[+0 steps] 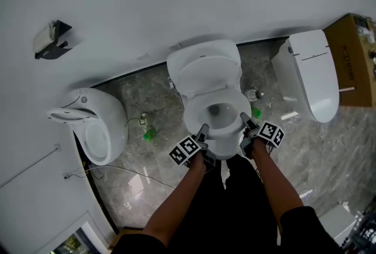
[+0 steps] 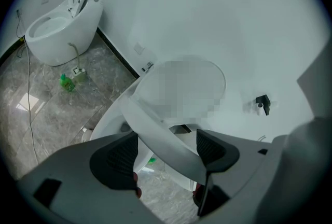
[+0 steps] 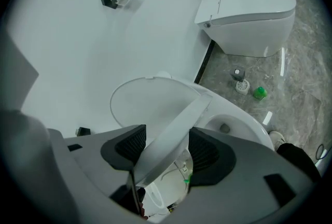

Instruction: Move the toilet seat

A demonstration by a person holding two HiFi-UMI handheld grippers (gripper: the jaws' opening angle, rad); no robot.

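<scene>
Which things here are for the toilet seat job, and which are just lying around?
For the job: toilet seat; left tongs and right tongs, both clamped on it; middle toilet under it.

Just lying about: green bottle on the floor; cardboard box; closed toilet on the right; round toilet on the left; toilet roll holder on the wall.

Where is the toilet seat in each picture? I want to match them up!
Head view: the toilet seat rings the bowl at the middle, with the left gripper and right gripper at its front.
Left gripper view: white band between the jaws, lower middle.
Right gripper view: white band slanting between the jaws, lower middle.
Shared landmark: the raised lid behind it.
</scene>
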